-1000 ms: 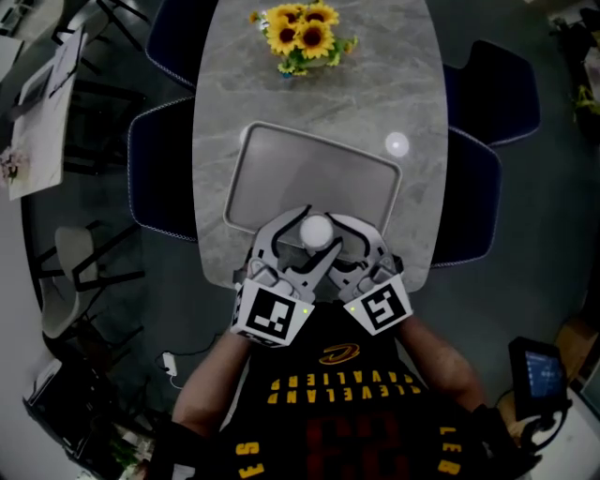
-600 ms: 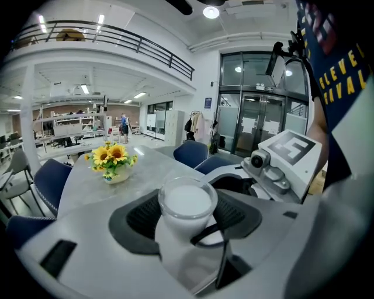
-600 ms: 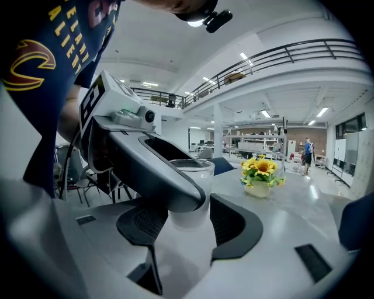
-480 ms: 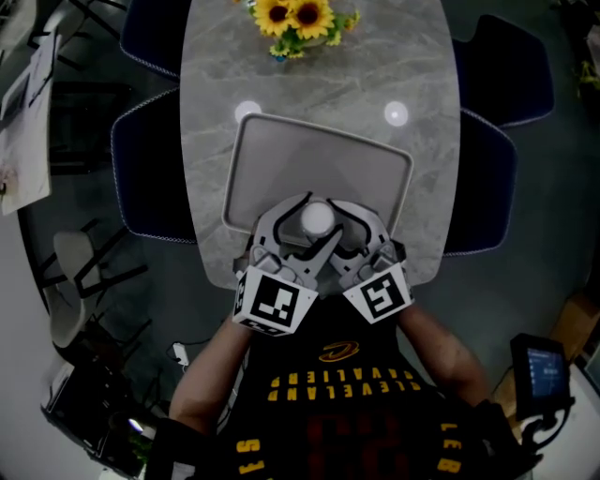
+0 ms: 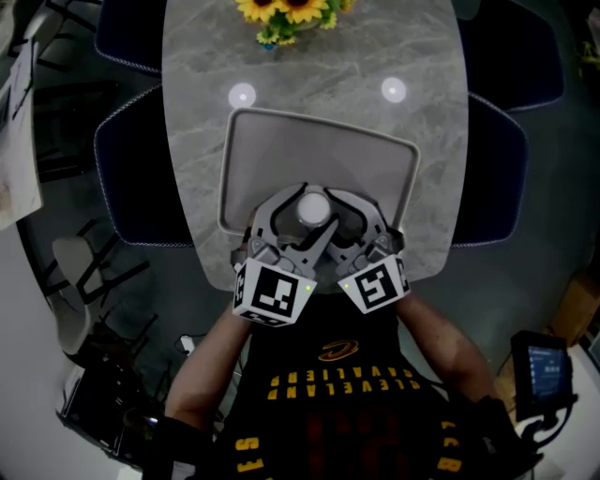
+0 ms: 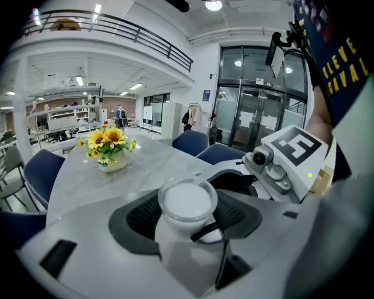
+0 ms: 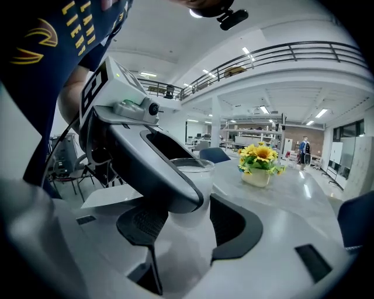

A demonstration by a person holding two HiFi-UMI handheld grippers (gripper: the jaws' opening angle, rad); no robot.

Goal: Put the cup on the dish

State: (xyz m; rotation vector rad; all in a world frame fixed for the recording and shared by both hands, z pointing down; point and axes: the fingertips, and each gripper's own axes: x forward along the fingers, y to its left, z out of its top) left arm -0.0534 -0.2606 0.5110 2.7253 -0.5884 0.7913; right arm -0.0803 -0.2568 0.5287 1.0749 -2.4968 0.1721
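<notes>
Altogether the count was short: one cup [image 5: 314, 208], one tray [image 5: 319, 155], one bunch of sunflowers [image 5: 286, 11] at the far end of the grey stone counter [image 5: 319, 84], two bright light spots [image 5: 242, 96] on the stone, and four dark blue chairs [image 5: 141, 169], two down each long side. Two grippers met at the cup, each carrying one marker cube [image 5: 272, 292].

The left gripper [image 6: 188, 216] had its jaws closed on the cup, a dark ribbed pad against each side of the pale wall just below the rim. The right gripper [image 7: 190, 225] came in from the other side, and its jaws also stood at the cup's sides, held about as wide as the cup, with one arm of the left gripper crossing in front of them. The cup was upright, with something white inside, and sat over the near part of the tray, just inside its near rim. Whether its base touched the tray could not be told.

Compared with a second earlier, both grippers kept the same hold on the cup. The counter had slid nearer in the head view, so the sunflowers were cut off by the top edge. A second light spot had appeared where only one showed before. The cup had moved from the tray's near rim to slightly further in over it.
</notes>
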